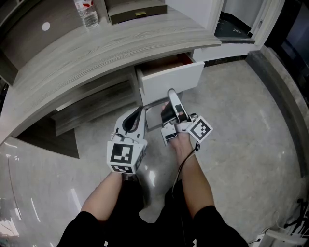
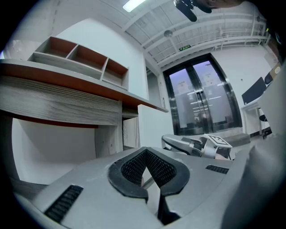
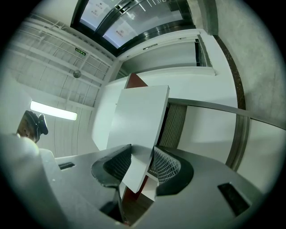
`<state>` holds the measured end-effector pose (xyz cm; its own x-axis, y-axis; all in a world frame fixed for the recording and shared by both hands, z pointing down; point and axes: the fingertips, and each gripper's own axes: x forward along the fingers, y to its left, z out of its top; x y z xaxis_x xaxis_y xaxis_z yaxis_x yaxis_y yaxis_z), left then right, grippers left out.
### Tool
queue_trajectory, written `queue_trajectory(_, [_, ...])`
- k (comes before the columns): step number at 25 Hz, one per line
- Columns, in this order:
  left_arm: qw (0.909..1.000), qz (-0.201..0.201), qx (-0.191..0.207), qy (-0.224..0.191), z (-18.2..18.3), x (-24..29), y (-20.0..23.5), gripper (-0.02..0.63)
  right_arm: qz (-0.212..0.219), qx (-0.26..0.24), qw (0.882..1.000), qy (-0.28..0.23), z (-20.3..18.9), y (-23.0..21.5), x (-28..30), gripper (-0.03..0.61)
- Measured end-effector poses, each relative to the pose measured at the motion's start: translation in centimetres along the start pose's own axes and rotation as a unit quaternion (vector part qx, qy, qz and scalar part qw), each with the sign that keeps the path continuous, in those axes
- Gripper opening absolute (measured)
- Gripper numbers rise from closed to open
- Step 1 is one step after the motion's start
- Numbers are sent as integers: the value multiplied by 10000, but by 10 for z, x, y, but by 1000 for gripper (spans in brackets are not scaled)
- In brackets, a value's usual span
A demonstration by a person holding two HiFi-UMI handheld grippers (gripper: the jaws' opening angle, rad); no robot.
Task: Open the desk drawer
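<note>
Right hand-held gripper around drawer front edge

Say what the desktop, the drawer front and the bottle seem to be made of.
Desktop: probably wood-look laminate, matte grey, with long streaked grain lines.
Drawer front: likely painted or laminated board, smooth matte white, with no grain showing.
Bottle: probably clear plastic, since the wall is see-through.

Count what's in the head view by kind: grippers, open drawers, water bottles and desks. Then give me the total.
grippers: 2 (left gripper, right gripper)
open desk drawer: 1
water bottle: 1
desk: 1
total: 5
</note>
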<state>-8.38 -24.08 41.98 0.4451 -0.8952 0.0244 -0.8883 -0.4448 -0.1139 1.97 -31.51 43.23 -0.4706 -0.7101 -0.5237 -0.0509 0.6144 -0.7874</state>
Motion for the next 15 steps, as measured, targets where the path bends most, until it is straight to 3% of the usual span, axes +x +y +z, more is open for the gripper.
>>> queue_trajectory(15, [10000, -9, 4, -30, 2, -1, -1, 5, -58, -173, 9998, 26, 0, 4, 1, 143])
